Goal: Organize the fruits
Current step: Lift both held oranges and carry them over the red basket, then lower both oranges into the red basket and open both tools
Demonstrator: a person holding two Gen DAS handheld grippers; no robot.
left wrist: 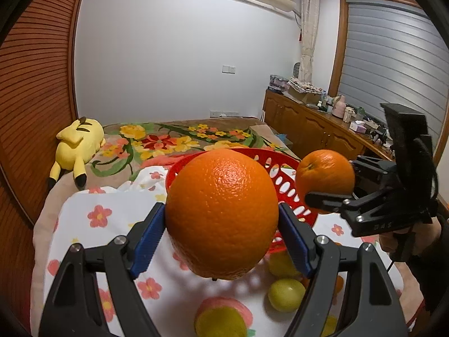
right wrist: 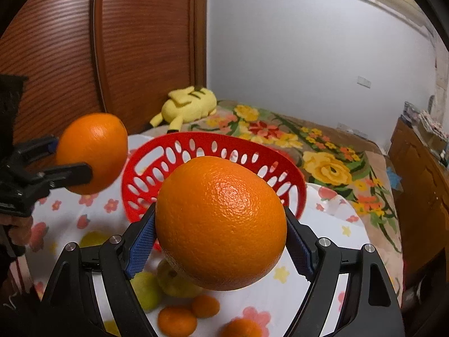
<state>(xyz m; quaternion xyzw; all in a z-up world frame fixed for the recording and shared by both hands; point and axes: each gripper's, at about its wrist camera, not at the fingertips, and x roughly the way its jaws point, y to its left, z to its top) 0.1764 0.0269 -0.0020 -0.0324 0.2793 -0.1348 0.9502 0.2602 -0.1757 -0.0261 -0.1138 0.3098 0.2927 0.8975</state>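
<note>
the left tongs [left wrist: 221, 224] are clenched on a large orange [left wrist: 221, 213], blue pads [left wrist: 150, 238] pressed to its two sides, and hold it in the air just in front of the red perforated basket [left wrist: 283, 188]. the right tongs [right wrist: 220, 233] grip a second orange [right wrist: 221, 221] the same way, lifted over the near rim of that basket [right wrist: 196, 146]. each orange fills the middle of its own view and hides most of the basket's inside, so what lies in the basket cannot be told.

seen from the left wrist, the right tongs [left wrist: 328, 191] come in from the right with their orange [left wrist: 325, 179] beside the basket's rim; seen from the right wrist, the left tongs [right wrist: 81, 165] and their orange [right wrist: 92, 151] hang to the left of the basket (somewhat blurred).

the basket sits on a white flower-print cloth [left wrist: 92, 224] spread on the bed. on the cloth below the tongs lie yellow-green fruits [left wrist: 286, 295], and in the right view small tangerines [right wrist: 176, 320] near the bottom edge beside more green fruits [right wrist: 146, 289]. further back, a floral blanket [left wrist: 168, 140] covers the bed, with a yellow plush toy [left wrist: 78, 146] lying by the wooden slatted wall [left wrist: 33, 84]. a cluttered wooden cabinet [left wrist: 317, 123] stands along the right side.
</note>
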